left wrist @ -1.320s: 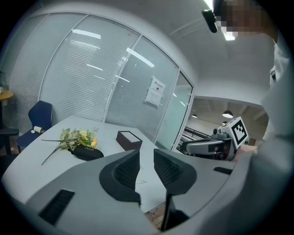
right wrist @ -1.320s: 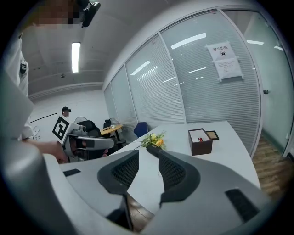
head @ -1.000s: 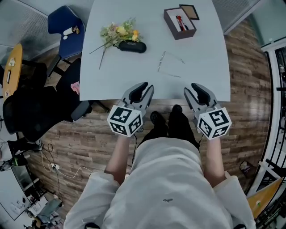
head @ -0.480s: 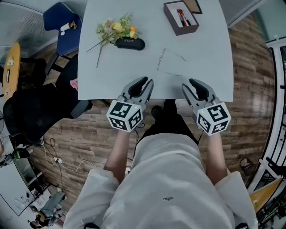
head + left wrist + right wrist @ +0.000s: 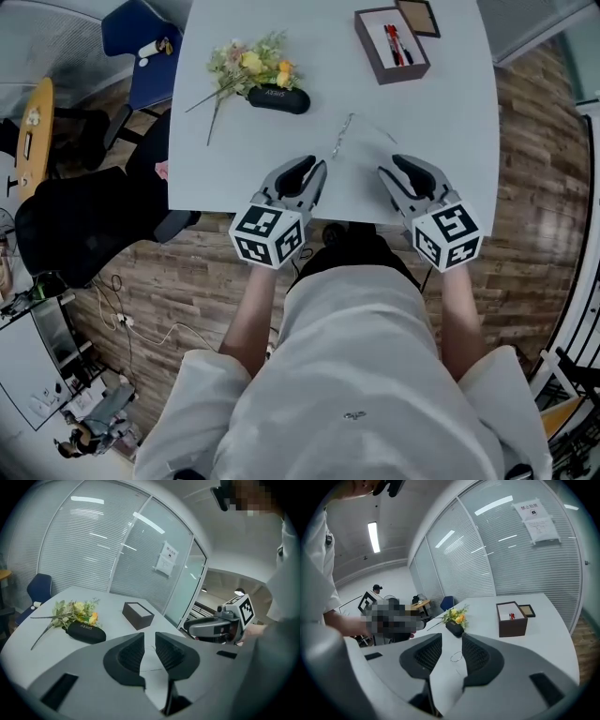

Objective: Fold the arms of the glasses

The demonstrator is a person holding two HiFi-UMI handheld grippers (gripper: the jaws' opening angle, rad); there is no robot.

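Thin wire-framed glasses (image 5: 349,134) lie on the pale grey table (image 5: 450,141), arms spread out. In the right gripper view one lens ring of the glasses (image 5: 456,656) shows between the jaws, further out on the table. In the left gripper view the glasses (image 5: 153,669) are only a faint line. My left gripper (image 5: 314,168) hovers over the table's near edge, just short of them on the left, open and empty. My right gripper (image 5: 392,168) hovers to their right, also open and empty. Neither touches the glasses.
A black glasses case (image 5: 277,98) lies beside a small bunch of flowers (image 5: 246,66) at the far left. A brown open box (image 5: 391,45) with red pens and its lid (image 5: 418,17) stand at the far right. Chairs (image 5: 141,37) stand left of the table.
Both grippers have moved forward from in front of the table's edge to above it, closer to the glasses. Their jaws stand as before.
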